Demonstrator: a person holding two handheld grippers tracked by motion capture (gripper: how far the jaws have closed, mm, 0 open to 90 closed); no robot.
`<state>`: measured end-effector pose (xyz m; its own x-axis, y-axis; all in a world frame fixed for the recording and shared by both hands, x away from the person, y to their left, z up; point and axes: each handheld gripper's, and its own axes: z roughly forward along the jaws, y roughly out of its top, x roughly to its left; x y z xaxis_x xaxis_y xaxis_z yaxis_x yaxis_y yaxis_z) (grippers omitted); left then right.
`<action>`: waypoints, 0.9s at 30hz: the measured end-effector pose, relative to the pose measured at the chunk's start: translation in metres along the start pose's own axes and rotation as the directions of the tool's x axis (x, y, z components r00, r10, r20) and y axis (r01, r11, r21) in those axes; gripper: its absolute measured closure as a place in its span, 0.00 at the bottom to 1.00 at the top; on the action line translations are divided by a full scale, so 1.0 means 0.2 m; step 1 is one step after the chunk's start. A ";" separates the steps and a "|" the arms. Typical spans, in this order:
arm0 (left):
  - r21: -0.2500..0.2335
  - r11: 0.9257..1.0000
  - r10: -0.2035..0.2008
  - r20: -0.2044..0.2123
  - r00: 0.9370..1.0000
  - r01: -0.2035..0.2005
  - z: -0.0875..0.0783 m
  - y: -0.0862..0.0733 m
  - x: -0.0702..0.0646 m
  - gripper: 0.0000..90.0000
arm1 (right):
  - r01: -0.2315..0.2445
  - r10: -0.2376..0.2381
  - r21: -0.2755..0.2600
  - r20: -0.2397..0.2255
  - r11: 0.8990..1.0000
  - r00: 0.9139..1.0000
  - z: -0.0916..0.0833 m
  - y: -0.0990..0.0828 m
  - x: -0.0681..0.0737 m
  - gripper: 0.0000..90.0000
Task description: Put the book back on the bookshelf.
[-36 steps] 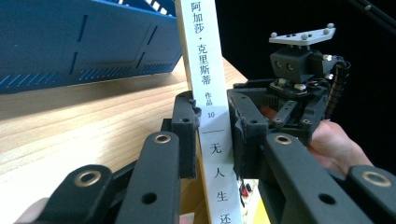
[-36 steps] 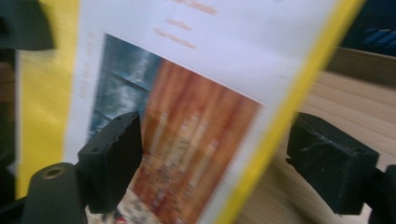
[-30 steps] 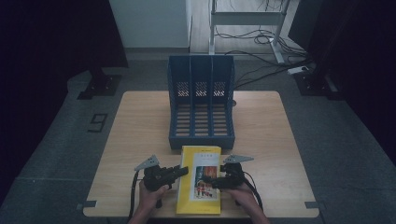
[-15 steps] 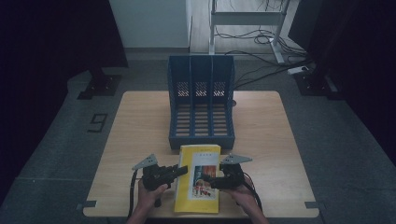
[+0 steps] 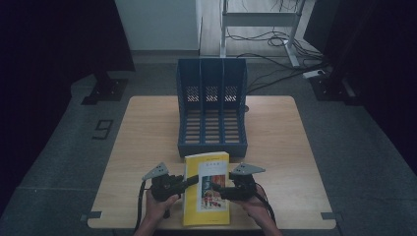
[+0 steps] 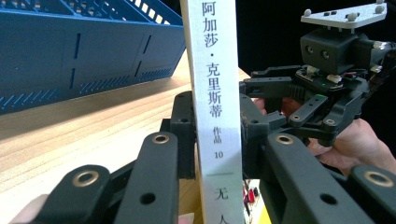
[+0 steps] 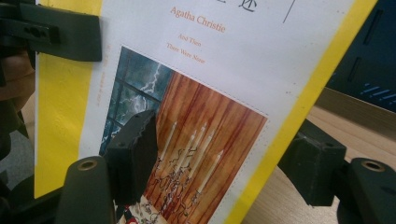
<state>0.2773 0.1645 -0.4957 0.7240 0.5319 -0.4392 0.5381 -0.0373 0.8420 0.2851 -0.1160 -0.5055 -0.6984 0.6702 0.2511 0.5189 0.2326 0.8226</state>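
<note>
**Yellow book pinched at spine, second gripper closing over cover**

Yellow-and-white paperback book [image 5: 207,189] sits at the near edge of the light wooden table [image 5: 142,137], just in front of the blue plastic three-slot file rack [image 5: 212,105], apart from it. Left edge of the book looks lifted, cover tilted toward the right hand.

Left gripper [image 5: 189,181] comes in from the book's left side, jaws clamped on the white spine. Left gripper view: spine [image 6: 215,93] stands upright between the two black pads, both pressing on it, Chinese print running down it.

Right gripper [image 5: 216,188] reaches in from the book's right, over the cover. Its jaws have just been closing. Right gripper view: one pad [image 7: 135,154] in front of the cover picture, the other behind the yellow edge, book between them; the far pad stands clear, so not gripping yet.

View differences: high view gives the layout, rack, both hands on the book. Left gripper view gives the spine text, rack side wall, and the right gripper beyond with its grey three-cornered plate [image 6: 343,13]. Right gripper view gives cover detail: "Agatha Christie" title, candles, lightning window, plus the left gripper's jaw at top left.
</note>
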 end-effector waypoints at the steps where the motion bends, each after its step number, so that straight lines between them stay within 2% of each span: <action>1: 0.000 1.000 0.002 -0.001 1.000 -0.002 0.00 0.00 0.00 0.81 | 0.002 -0.002 -0.004 -0.004 1.000 1.000 0.00 0.00 0.00 0.35; 9: 0.005 1.000 0.017 -0.014 1.000 -0.017 0.00 0.00 -0.02 0.80 | 0.008 -0.009 -0.032 -0.025 0.999 1.000 -0.01 0.00 0.01 0.38; 13: -0.003 1.000 0.025 -0.018 1.000 -0.025 0.00 0.01 -0.03 0.82 | 0.016 -0.017 -0.039 -0.018 0.999 1.000 -0.01 0.00 0.02 0.38; 17: -0.031 0.999 0.041 -0.025 0.999 -0.042 -0.02 0.02 -0.06 0.83 | 0.030 -0.031 -0.067 -0.004 0.997 1.000 -0.04 0.02 0.03 0.40; 18: -0.041 0.998 0.055 -0.030 0.998 -0.056 -0.02 0.02 -0.08 0.83 | 0.034 -0.034 -0.074 -0.001 0.997 0.999 -0.04 0.03 0.04 0.41; 21: -0.045 0.996 0.070 -0.035 0.997 -0.071 -0.03 0.03 -0.09 0.83 | 0.034 -0.034 -0.089 0.003 0.995 0.999 -0.06 0.03 0.04 0.42; 27: -0.044 0.996 0.070 -0.035 0.997 -0.072 -0.03 0.03 -0.09 0.83 | 0.037 -0.036 -0.091 0.008 0.995 0.999 -0.05 0.03 0.05 0.42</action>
<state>0.2652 0.1601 -0.4821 0.7445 0.5575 -0.3675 0.4651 -0.0382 0.8844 0.2768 -0.1160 -0.4925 -0.7130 0.6667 0.2173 0.4460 0.1920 0.8742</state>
